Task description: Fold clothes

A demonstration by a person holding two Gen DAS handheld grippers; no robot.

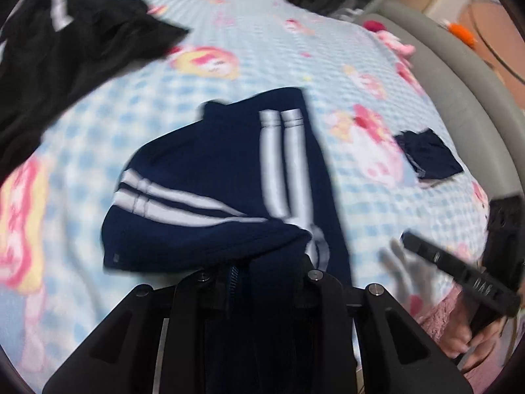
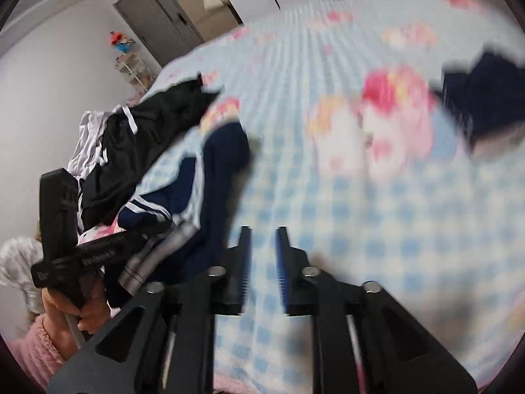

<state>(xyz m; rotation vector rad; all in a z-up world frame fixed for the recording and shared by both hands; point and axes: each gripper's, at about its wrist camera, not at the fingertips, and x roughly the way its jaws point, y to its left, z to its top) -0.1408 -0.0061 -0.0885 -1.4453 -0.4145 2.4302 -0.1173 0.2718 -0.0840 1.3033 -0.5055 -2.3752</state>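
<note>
A navy jacket with white stripes lies partly folded on the bed, its two striped sleeves laid across its body. My left gripper is at the jacket's near edge, shut on a fold of navy cloth by the zip. In the right wrist view the same jacket lies to the left. My right gripper hovers over bare sheet to the jacket's right, open, with nothing between its blue pads.
The bed has a light blue checked sheet with pink cartoon prints. A black garment is heaped at the far left over white cloth. A small folded navy piece lies to the right. A grey bed frame runs along the right edge.
</note>
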